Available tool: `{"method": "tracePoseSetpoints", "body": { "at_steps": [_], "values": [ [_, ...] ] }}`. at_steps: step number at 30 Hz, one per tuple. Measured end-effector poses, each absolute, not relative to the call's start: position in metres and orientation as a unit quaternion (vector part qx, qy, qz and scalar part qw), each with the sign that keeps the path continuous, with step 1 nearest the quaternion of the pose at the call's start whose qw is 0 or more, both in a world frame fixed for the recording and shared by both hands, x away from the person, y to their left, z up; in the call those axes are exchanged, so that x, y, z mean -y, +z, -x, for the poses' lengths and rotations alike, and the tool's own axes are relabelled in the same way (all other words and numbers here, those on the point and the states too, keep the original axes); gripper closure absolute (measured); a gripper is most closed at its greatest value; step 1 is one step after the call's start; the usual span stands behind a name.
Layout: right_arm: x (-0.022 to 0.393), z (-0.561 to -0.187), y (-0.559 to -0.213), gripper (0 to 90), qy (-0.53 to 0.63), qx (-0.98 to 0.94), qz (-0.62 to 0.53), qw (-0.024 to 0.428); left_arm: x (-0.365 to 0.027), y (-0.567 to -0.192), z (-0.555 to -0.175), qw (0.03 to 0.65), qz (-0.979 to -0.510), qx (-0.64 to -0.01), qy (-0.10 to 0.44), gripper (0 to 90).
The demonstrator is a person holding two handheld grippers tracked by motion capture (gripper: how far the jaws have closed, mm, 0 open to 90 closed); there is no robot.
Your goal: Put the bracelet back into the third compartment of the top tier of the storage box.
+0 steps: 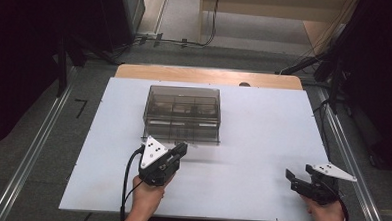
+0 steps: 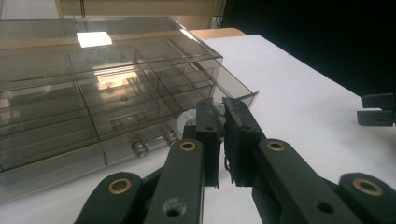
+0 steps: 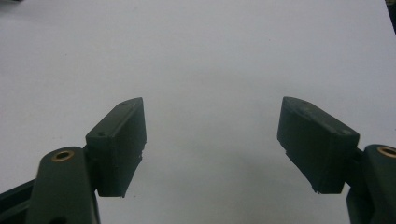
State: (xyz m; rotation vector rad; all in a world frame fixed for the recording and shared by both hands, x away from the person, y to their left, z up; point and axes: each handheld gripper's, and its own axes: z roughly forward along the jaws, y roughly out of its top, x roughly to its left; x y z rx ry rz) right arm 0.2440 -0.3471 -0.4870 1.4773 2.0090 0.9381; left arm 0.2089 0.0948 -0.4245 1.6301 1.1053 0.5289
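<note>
Box (image 1: 182, 113) of smoky clear plastic sits on the white table (image 1: 263, 128), toward its far side and left of centre, with its drawers facing you. In the left gripper view the box (image 2: 93, 88) shows several shallow drawers divided into compartments, and two small round knobs (image 2: 140, 148) on the lowest front. That lowest drawer (image 2: 229, 88) stands pulled out a little, its corner jutting past the box wall.

Your left gripper (image 1: 181, 151) lies at the box's near edge, right of its middle, pointing at the drawer fronts. Seen along its own jaws, the left gripper (image 2: 223, 116) is closed down to a narrow slit. A small pale, translucent piece (image 2: 186, 117) shows just behind the tips, at the drawer front; you cannot tell from these views whether the pads press on it or only stand beside it.

Your right gripper (image 1: 298, 175) rests near the table's right front corner, well apart from the box. Its own view shows the right gripper (image 3: 210, 140) with jaws spread wide, bare table between them, nothing held.
</note>
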Motion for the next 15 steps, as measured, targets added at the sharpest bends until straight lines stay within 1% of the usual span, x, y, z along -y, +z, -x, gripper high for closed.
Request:
{"method": "tracePoseSetpoints", "body": {
  "at_steps": [15],
  "values": [
    [0.3468, -0.2444, -0.4874, 22.3, 0.342, -0.733, -0.538, 0.237, -0.0911, -0.4200, -0.2155, 0.532, -0.675, -0.459, 0.225, 85.1]
  ]
}}
